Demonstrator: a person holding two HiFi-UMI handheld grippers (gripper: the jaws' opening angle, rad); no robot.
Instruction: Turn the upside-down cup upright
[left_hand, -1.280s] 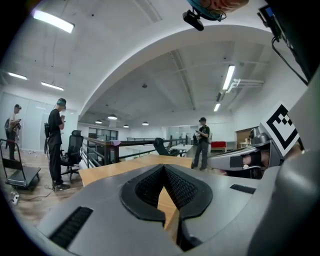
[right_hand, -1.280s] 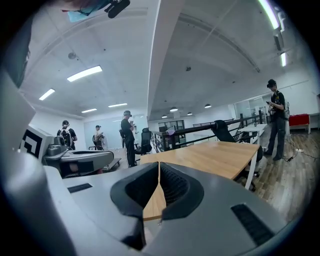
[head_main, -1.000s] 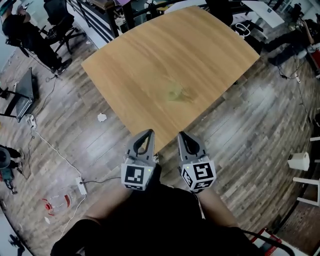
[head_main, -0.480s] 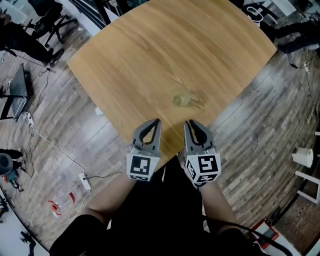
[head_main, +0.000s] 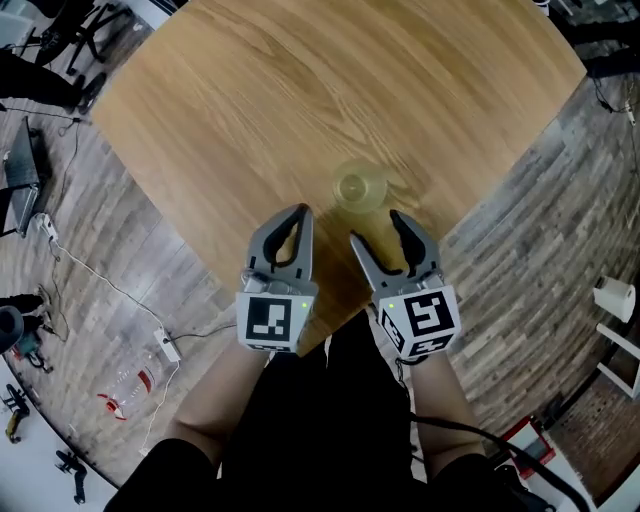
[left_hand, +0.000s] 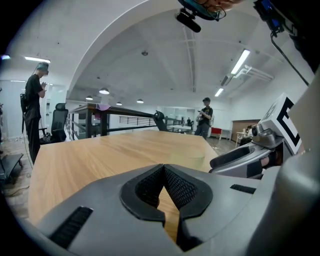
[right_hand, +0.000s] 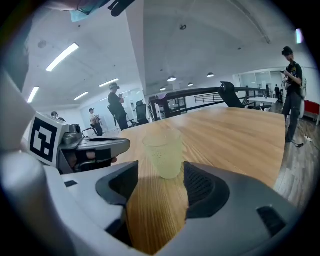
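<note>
Near the tabletop's (head_main: 300, 90) closest corner, the pale cup (head_main: 358, 190) stands untouched just beyond the right gripper's (head_main: 378, 230) opening fingers, while the left gripper's (head_main: 296, 216) fingers are clenched empty.

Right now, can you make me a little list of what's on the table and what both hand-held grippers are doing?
Table: light wooden table
On it: one pale yellow-green see-through plastic cup, standing near the front corner
Left hand-held gripper: shut, empty
Right hand-held gripper: jaws opening, cup just ahead, not touched
</note>
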